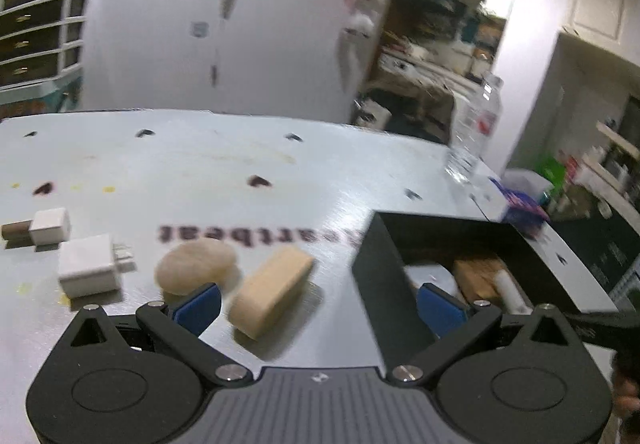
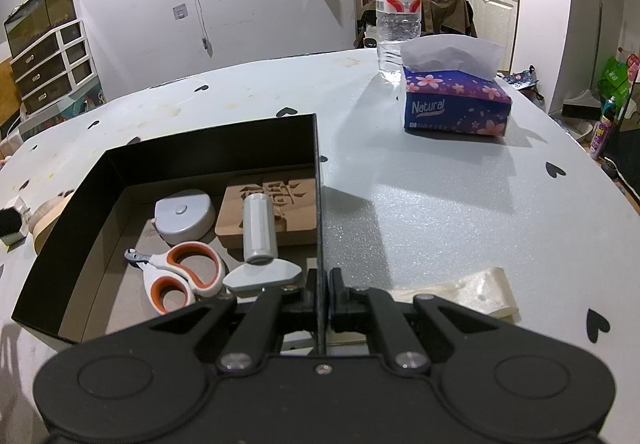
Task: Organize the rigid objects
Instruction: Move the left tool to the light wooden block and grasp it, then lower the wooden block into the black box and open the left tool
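On the far left of the worktop (image 1: 240, 172) lie two white chargers (image 1: 86, 270), one behind the other, then a round wooden piece (image 1: 196, 264) and a pale wooden block (image 1: 270, 292) just beside it. The left tongs (image 1: 318, 308) hover low over the block with their blue pads (image 1: 198, 308) wide apart, holding nothing. To the right sits the black box (image 2: 100, 200), open-topped; inside are a grey tape measure (image 2: 184, 218), orange-handled clippers (image 2: 180, 276), a carved wooden board (image 2: 288, 212) with a grey cylinder (image 2: 260, 228) resting across it, and a flat grey piece (image 2: 262, 276) nearest. The right tongs (image 2: 322, 294) are clamped on the box's right wall at its near end. Farther right stand a tissue pack (image 2: 456, 104) and a water bottle (image 2: 398, 4) behind it.
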Motion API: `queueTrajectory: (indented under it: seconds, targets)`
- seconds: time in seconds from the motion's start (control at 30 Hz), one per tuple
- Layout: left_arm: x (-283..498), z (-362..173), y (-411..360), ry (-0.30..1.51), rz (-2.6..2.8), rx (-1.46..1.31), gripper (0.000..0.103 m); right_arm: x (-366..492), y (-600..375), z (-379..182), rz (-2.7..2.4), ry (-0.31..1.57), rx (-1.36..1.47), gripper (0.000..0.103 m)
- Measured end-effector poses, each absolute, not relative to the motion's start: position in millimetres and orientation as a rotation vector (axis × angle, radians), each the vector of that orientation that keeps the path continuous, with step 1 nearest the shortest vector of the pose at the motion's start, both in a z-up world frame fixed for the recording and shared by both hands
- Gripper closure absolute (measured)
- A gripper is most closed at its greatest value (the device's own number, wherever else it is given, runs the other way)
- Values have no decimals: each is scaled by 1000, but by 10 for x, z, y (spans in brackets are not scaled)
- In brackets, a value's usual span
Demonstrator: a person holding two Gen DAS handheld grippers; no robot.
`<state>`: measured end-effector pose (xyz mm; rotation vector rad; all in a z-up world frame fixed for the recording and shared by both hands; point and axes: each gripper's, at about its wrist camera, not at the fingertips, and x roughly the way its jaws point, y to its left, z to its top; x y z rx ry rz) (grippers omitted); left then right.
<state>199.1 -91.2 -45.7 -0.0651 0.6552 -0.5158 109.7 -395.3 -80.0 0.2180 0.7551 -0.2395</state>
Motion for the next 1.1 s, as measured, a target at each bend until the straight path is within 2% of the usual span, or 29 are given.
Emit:
queueTrajectory:
  seconds: [0.07, 0.3, 0.4, 0.43, 0.53, 0.9, 1.1]
  targets:
    - [2057, -504, -879, 641, -491, -62, 14, 1097, -3953, -800, -240, 755, 219, 98]
    - [2309, -756, -933, 691, -469, 0, 33, 1097, -3952, -800, -239, 755, 219, 98]
    - [2363, -844, -925, 719, -464, 7, 50, 1097, -3952, -800, -239, 755, 219, 98]
    - [2368, -857, -908, 726, -468, -1, 59, 1097, -3952, -800, -239, 755, 218, 98]
    - [2358, -863, -846, 737, -498, -36, 69, 1097, -3952, -805, -241, 756, 216, 98]
    - [2012, -791, -850, 795, -509, 8, 73, 1097, -3961, -821, -242, 758, 213, 98]
    - [2064, -717, -960, 771, -508, 35, 67, 1087, -3958, -812, -238, 756, 217, 98]
